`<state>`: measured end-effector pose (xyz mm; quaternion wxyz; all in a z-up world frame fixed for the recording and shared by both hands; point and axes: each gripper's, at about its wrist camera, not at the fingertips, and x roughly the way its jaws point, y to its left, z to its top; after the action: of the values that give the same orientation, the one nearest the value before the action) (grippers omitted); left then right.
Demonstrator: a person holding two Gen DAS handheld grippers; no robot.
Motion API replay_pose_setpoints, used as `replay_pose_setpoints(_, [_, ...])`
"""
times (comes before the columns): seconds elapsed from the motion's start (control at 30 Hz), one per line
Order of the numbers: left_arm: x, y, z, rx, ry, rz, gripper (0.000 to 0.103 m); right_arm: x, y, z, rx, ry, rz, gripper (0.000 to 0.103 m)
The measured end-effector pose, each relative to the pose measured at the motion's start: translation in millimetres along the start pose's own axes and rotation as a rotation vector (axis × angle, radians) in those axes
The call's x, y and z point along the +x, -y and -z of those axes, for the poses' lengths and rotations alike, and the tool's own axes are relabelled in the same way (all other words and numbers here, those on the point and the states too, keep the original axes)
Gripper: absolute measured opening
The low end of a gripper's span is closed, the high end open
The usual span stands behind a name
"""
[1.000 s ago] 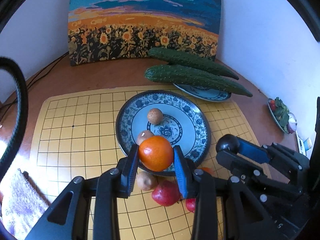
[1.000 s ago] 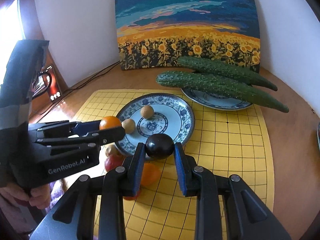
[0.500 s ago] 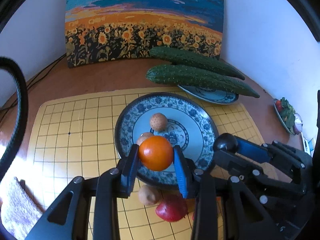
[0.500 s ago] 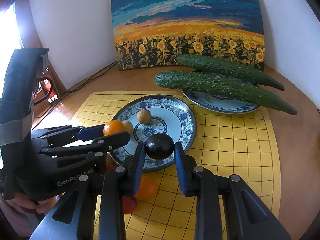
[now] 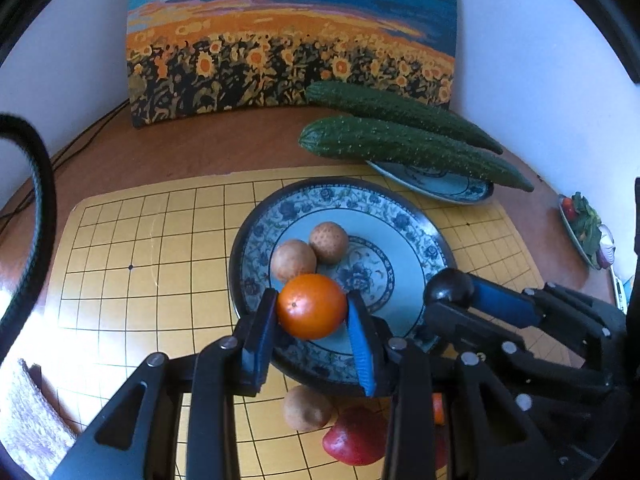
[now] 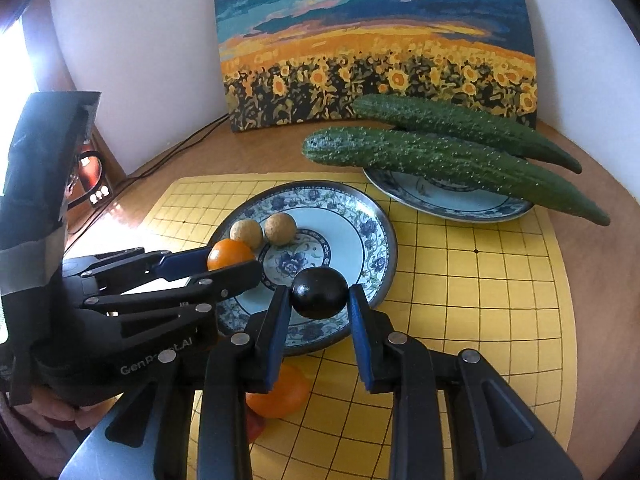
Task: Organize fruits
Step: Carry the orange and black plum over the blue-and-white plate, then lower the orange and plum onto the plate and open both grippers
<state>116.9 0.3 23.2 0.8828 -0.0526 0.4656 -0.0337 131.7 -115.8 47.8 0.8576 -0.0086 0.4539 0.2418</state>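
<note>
Over the near rim of the blue-and-white patterned ceramic plate (image 5: 408,216), at about 6 o'clock: small, round, glossy orange tangerine (image 5: 311,306) pinched across its widest part between the blue pads of the left gripper (image 5: 312,312), with a smooth, dark, near-black plum-like fruit (image 6: 319,292) clamped likewise by the right gripper (image 6: 319,300) toward 4 o'clock. Probably light, firm yet bruisable, and slick-skinned, so best held at the equator with modest squeeze and set down softly beside the two rough tan longan-like fruits (image 5: 308,250) at plate centre.
</note>
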Motion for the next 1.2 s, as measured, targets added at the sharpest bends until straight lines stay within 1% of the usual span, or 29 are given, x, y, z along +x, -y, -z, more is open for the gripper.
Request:
replay_pose_setpoints(0.43, [-1.3, 1.5, 1.5, 0.006, -0.018, -0.006, 0.036, 4.9, -0.4, 2.1, -0.010, -0.012, 0.008, 0.030])
replay_pose_setpoints(0.6, [-7.1, -0.6, 2.2, 0.004, -0.014, -0.009, 0.041, 3.2, -0.3, 2.4, -0.008, -0.010, 0.014, 0.032])
replay_pose_setpoints(0.7, [-11.8, -1.0, 2.3, 0.006, -0.005, -0.010, 0.043, -0.5, 0.5, 2.6, -0.004, 0.000, 0.019, 0.037])
replay_pose_setpoints(0.8, [-16.8, -1.0, 2.6, 0.001, -0.001, -0.005, 0.044, -5.5, 1.2, 2.4, -0.002, 0.010, 0.023, 0.040])
replay_pose_setpoints(1.2, [-43.0, 4.4, 12.8, 0.001, 0.015, 0.012, 0.045, -30.8, -5.2, 8.5, -0.002, 0.039, 0.029, 0.041])
